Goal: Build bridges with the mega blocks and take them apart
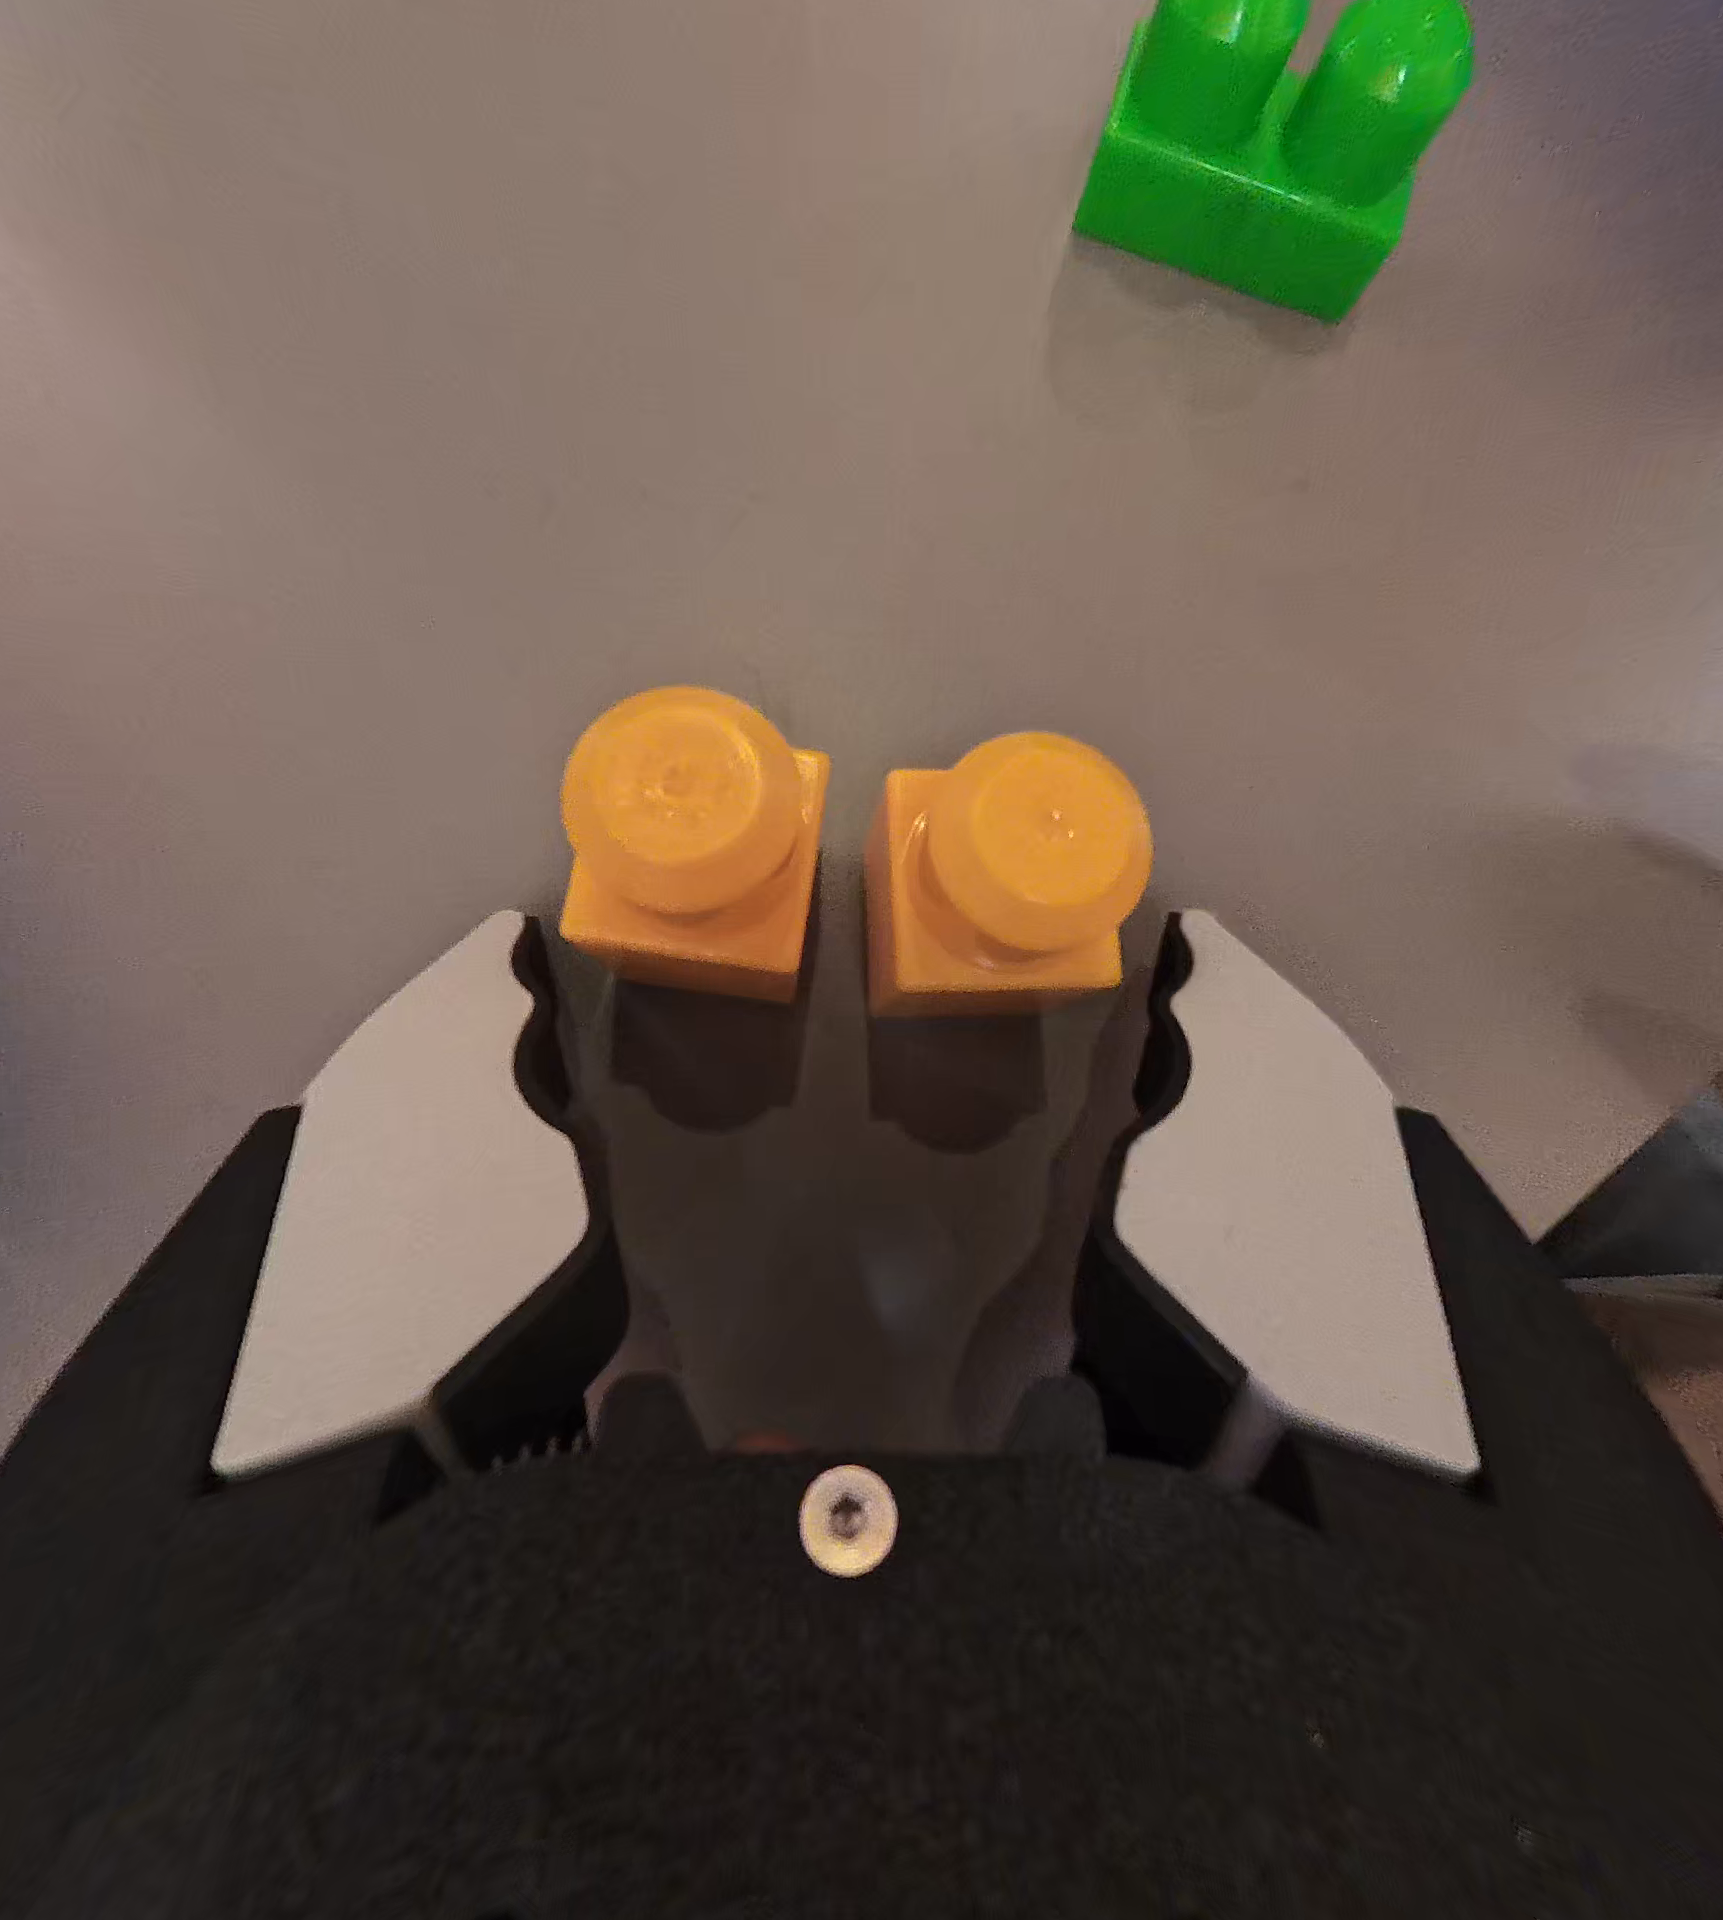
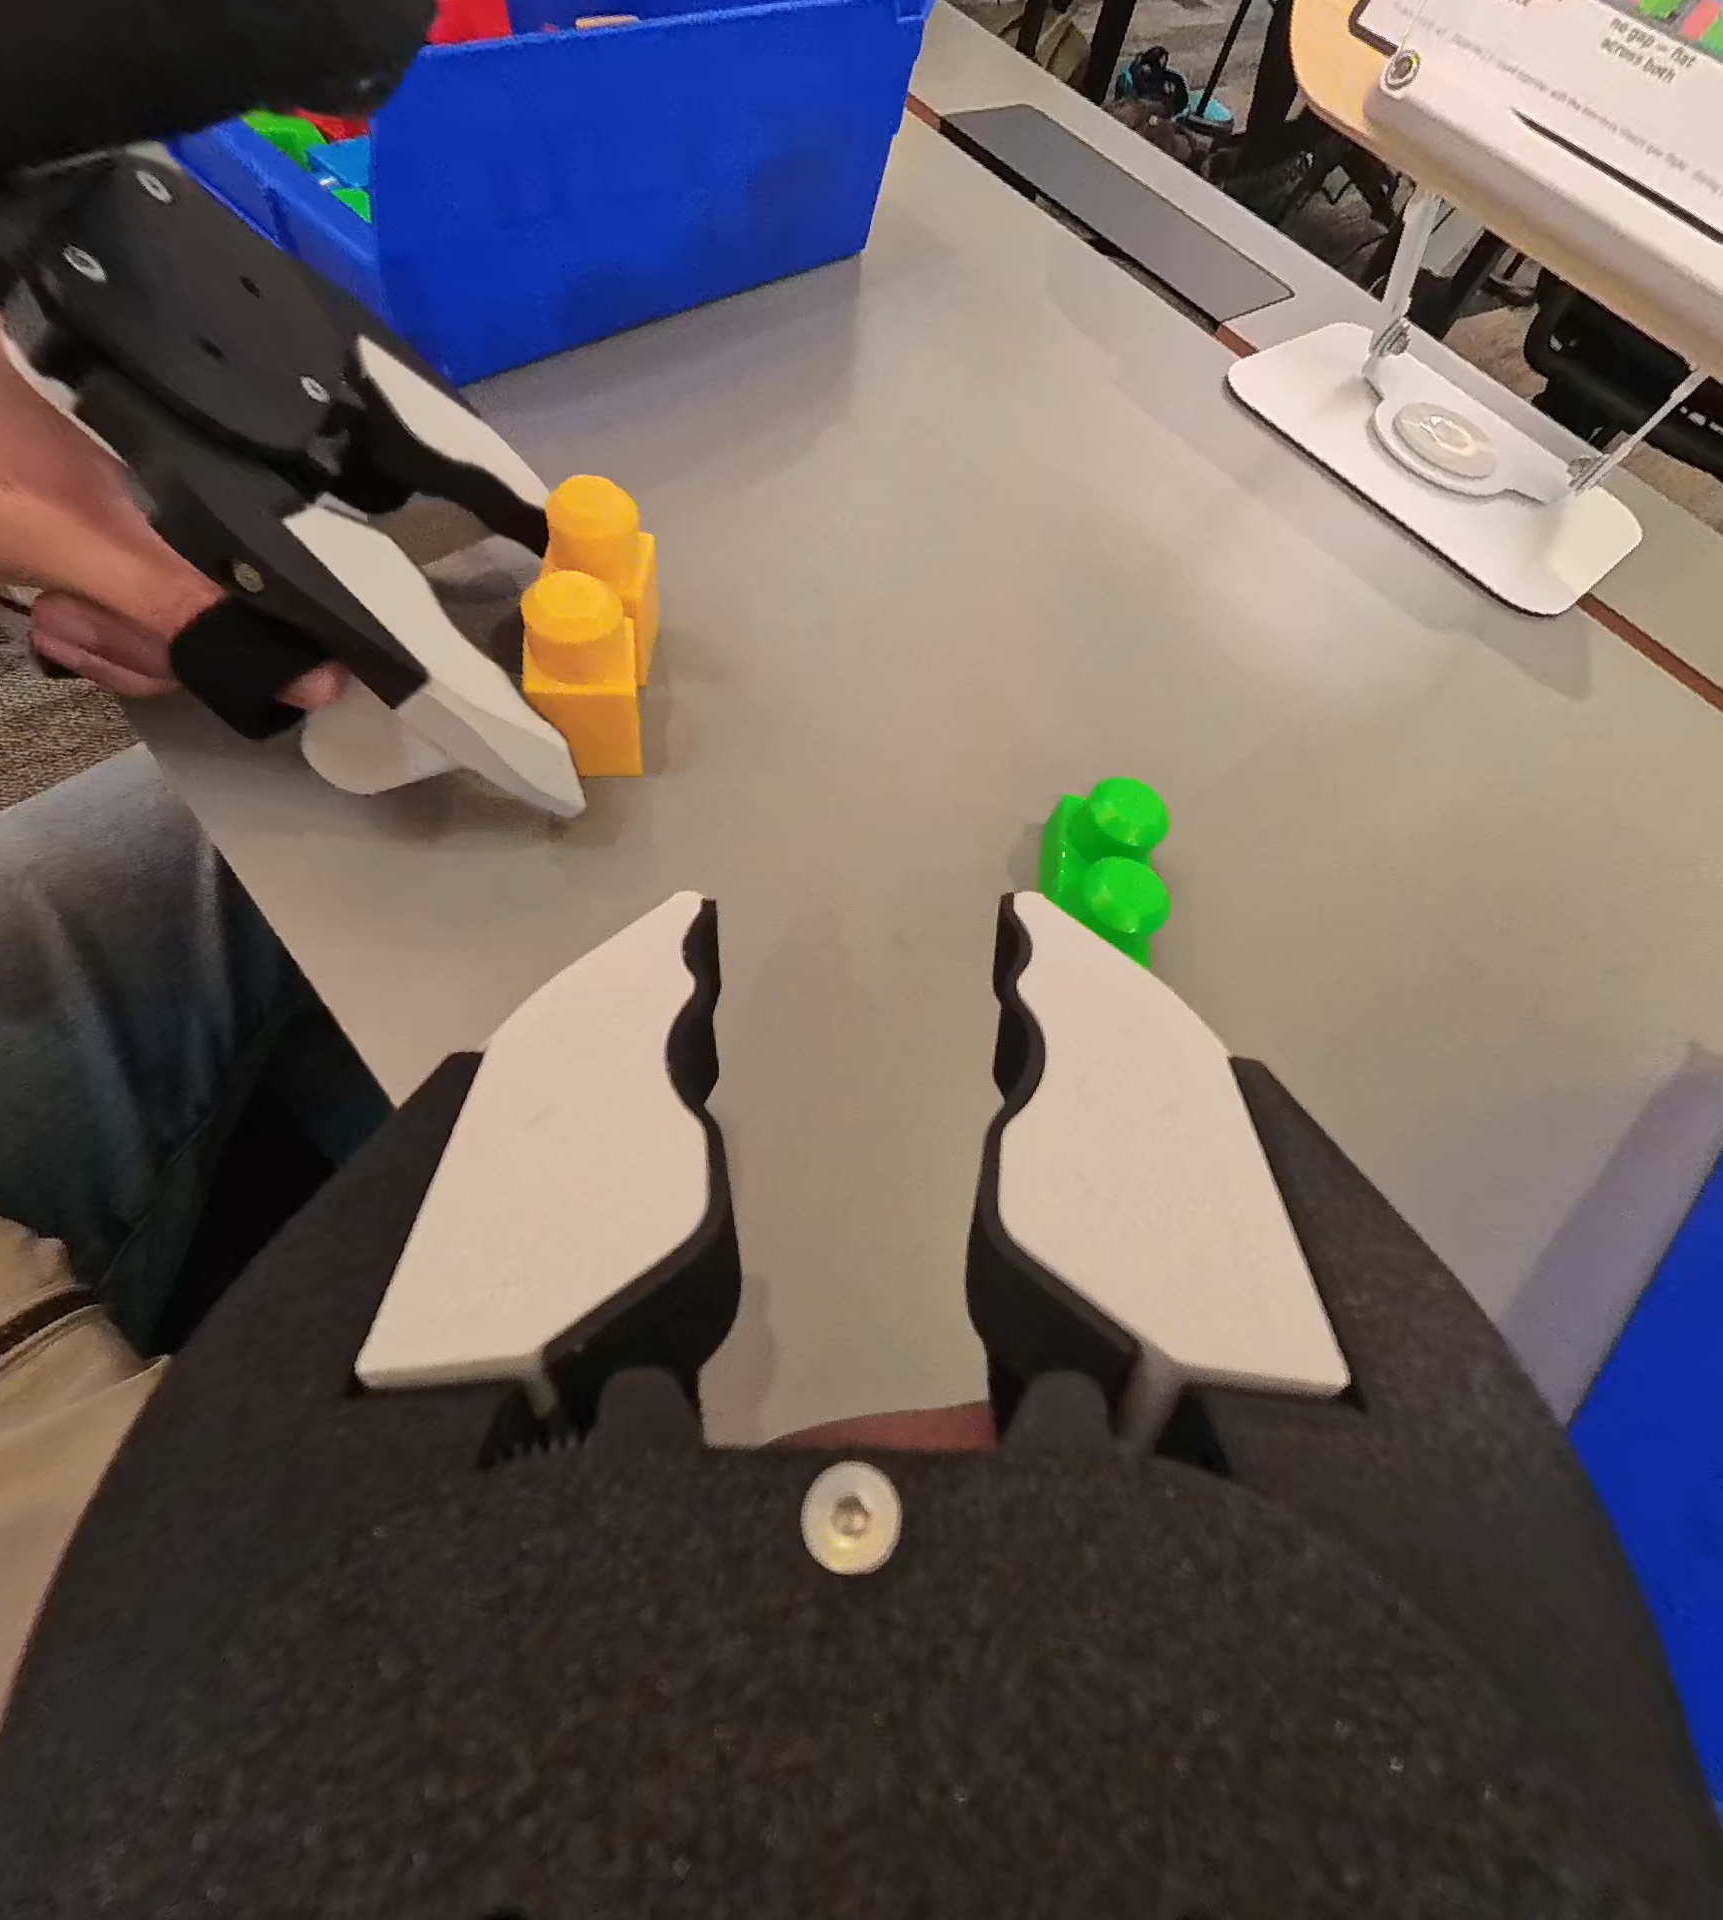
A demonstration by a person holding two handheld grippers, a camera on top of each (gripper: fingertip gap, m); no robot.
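Two yellow blocks stand upright on the grey table (image 2: 940, 540), each a single-stud piece with a square base and a rounded peg on top. In the left wrist view the one on the left (image 1: 691, 852) and the one on the right (image 1: 1013, 883) sit side by side with a narrow gap between them, not joined. The left gripper (image 1: 852, 935) has its fingers spread wide, one tip outside each block, and grips neither; in the right wrist view its near fingertip looks to rest on the table just beside the closer block. A hand (image 2: 15, 520) holds that gripper near the table's left edge.

A green block (image 2: 1106, 873) with two studs lies tipped on its side, well apart from the yellow pair, toward the middle of the table. The right gripper (image 2: 857, 914) hangs above the table with its fingers spread and nothing between them; the green block sits just past its right fingertip.

A blue bin (image 2: 628, 197) holding more blocks stands at the far side of the table, behind the yellow pair. A white stand (image 2: 1439, 468) sits near the right edge. Between the yellow blocks, the green block and the stand, the table is bare grey surface.
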